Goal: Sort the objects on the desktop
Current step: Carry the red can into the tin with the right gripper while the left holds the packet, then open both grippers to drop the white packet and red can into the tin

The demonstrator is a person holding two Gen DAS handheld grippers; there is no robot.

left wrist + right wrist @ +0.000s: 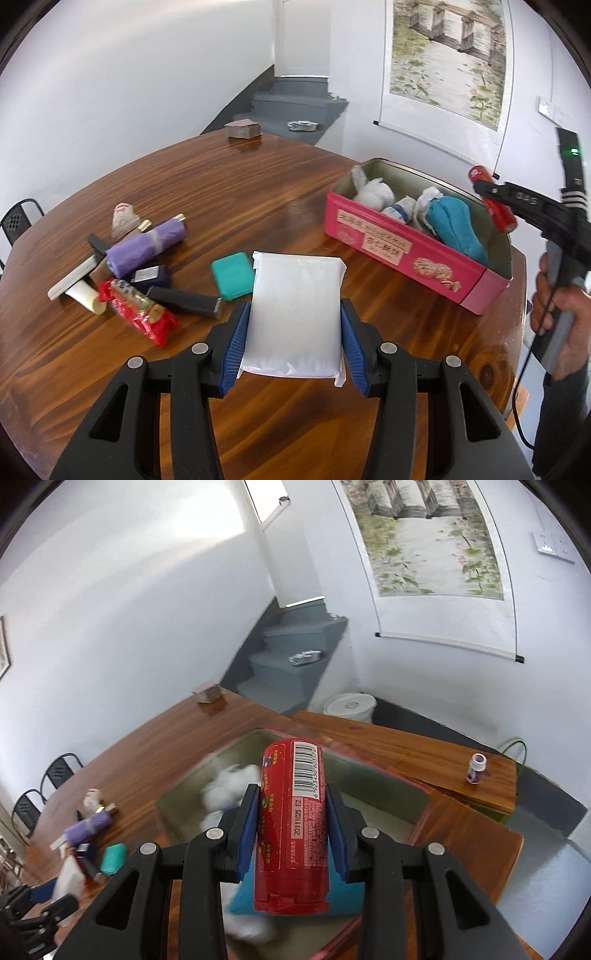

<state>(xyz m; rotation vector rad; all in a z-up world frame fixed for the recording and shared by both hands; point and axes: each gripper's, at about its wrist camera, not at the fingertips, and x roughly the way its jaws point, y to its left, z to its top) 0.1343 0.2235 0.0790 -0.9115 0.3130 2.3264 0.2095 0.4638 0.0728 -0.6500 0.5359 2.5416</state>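
The left gripper point(293, 332) has its blue fingers point(236, 341) clamped on a white packet point(295, 314) just above the wooden counter point(258, 177). The right gripper point(291, 834) grips a red tube point(291, 823) — held over the open pink tin point(402, 251), beside the teal cloth point(458, 225) inside.

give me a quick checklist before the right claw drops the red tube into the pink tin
1. Right claw grips the red cylindrical snack tube on both sides: ok.
2. Tube is above the open pink rectangular metal tin: ok, the tin's interior shows beneath it.
3. Free space in the tin: cannot tell; the teal cloth bundle and white wrapped bundles fill much of it.
4. Left claw clear of the tin: ok, it sits apart, closed on the flat white plastic packet.
5. Nothing else is above the tin's opening: ok.
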